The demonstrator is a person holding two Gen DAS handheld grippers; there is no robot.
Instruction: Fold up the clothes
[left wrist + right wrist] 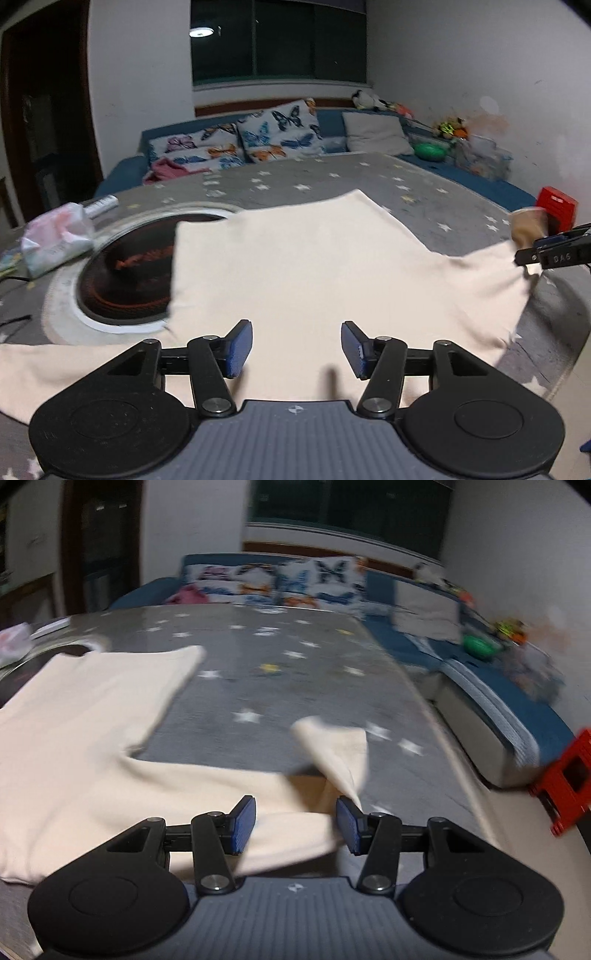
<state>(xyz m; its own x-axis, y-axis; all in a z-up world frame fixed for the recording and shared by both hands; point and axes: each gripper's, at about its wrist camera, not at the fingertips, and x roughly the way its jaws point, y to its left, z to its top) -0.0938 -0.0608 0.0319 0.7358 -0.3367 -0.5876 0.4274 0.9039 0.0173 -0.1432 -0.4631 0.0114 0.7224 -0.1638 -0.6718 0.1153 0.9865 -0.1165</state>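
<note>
Cream garment point(295, 266) was spread across the grey star-patterned table cover point(424, 192), partly over a round dark hotplate point(125, 273), with the left gripper point(296, 349) held wide open above it, empty, and the right gripper point(295, 825) likewise parted over a raised sleeve point(340, 753)

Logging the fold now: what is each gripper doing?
Left gripper: open, holding nothing, above the cream garment.
Right gripper: open, garment fabric between its fingers, not clamped.
</note>
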